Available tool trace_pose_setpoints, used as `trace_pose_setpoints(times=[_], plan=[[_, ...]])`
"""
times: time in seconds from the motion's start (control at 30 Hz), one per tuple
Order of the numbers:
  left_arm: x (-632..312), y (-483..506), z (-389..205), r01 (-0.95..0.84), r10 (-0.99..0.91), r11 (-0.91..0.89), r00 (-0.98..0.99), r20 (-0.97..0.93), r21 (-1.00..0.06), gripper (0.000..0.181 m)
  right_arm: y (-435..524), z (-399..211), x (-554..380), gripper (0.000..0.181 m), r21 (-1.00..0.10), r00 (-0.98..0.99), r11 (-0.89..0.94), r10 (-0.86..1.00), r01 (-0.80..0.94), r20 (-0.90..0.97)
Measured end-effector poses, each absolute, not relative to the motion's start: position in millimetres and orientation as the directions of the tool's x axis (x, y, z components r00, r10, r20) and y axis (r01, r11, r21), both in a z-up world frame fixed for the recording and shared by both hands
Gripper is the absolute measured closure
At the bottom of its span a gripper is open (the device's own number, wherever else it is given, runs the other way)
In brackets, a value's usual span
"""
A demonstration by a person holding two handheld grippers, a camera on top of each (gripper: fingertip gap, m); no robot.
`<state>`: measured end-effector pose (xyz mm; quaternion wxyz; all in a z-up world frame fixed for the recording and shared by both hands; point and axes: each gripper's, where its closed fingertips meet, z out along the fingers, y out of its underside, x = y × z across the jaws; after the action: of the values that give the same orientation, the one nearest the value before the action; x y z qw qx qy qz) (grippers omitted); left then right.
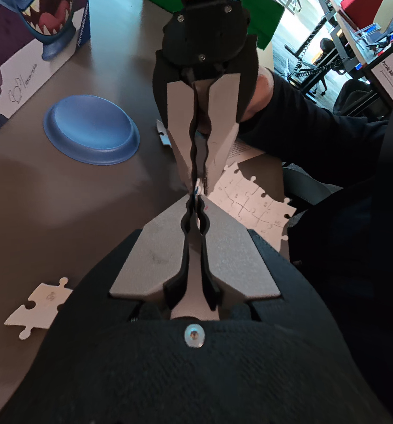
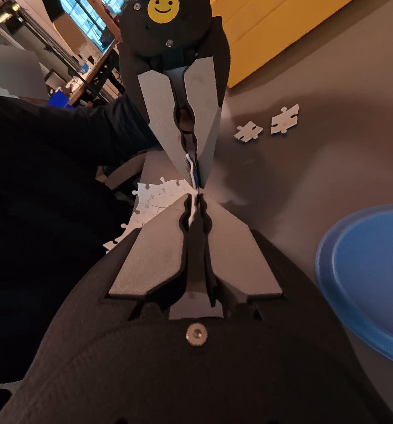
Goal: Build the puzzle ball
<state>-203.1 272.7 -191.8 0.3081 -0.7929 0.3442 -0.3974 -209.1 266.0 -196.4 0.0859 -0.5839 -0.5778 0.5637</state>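
Tip to tip, left hand-held gripper (image 1: 195, 199) and right hand-held gripper (image 2: 196, 195) each pinch a thin puzzle piece (image 2: 192, 171); only the left wrist view shows the glossy cartoon box (image 1: 19, 57).

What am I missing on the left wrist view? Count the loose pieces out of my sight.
Observer: Two. A smaller piece and a bigger piece lie side by side, apart, on the table.
Operator: Tell me what the left gripper holds.
Observer: The left gripper pinches a held piece, seen edge-on, white with a blue face.
Operator: Describe what lies beyond those pieces.
Observer: A yellow surface sits past them.
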Motion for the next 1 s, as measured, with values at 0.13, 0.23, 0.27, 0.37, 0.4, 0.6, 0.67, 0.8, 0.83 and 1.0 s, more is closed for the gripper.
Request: trace_pose_setpoints(times=[0.13, 0.23, 0.27, 0.37, 0.4, 0.6, 0.67, 0.8, 0.83, 1.0], plan=[[-201, 273, -192, -0.307, -0.796, -0.566, 0.445, 0.410, -0.765, 0.181, 267, -198, -207, 0.181, -0.759, -0.301, -0.291, 0.790, 0.582, -0.534], [-199, 272, -193, -0.299, -0.790, -0.577, 0.440, 0.427, -0.760, 0.181, 267, -200, -206, 0.181, -0.758, -0.291, -0.274, 0.804, 0.592, -0.518], [-199, 273, -195, -0.303, -0.791, -0.575, 0.444, 0.422, -0.760, 0.181, 267, -201, -205, 0.181, -0.754, -0.286, -0.275, 0.805, 0.597, -0.520], [-199, 273, -195, -0.306, -0.790, -0.576, 0.449, 0.418, -0.758, 0.181, 267, -202, -205, 0.181, -0.744, -0.286, -0.305, 0.784, 0.595, -0.551], [-199, 274, -196, -0.305, -0.786, -0.578, 0.455, 0.417, -0.757, 0.181, 268, -203, -206, 0.181, -0.743, -0.281, -0.308, 0.786, 0.594, -0.551], [-205, 279, -204, -0.286, -0.756, -0.619, 0.470, 0.456, -0.731, 0.181, 282, -204, -207, 0.160, -0.730, -0.228, -0.351, 0.794, 0.586, -0.564], [-208, 282, -211, -0.302, -0.749, -0.624, 0.493, 0.443, -0.721, 0.181, 291, -197, -204, 0.166, -0.745, -0.224, -0.376, 0.793, 0.551, -0.566], [-208, 282, -211, -0.288, -0.743, -0.634, 0.486, 0.461, -0.718, 0.181, 312, -186, -202, 0.165, -0.812, -0.169, -0.334, 0.872, 0.479, -0.459], [-208, 282, -210, -0.282, -0.742, -0.635, 0.482, 0.466, -0.719, 0.181, 315, -184, -201, 0.165, -0.826, -0.158, -0.318, 0.888, 0.466, -0.432], [-209, 283, -205, -0.232, -0.716, -0.663, 0.472, 0.514, -0.712, 0.158, 326, -168, -199, 0.161, -0.875, -0.121, -0.303, 0.921, 0.378, -0.371]])
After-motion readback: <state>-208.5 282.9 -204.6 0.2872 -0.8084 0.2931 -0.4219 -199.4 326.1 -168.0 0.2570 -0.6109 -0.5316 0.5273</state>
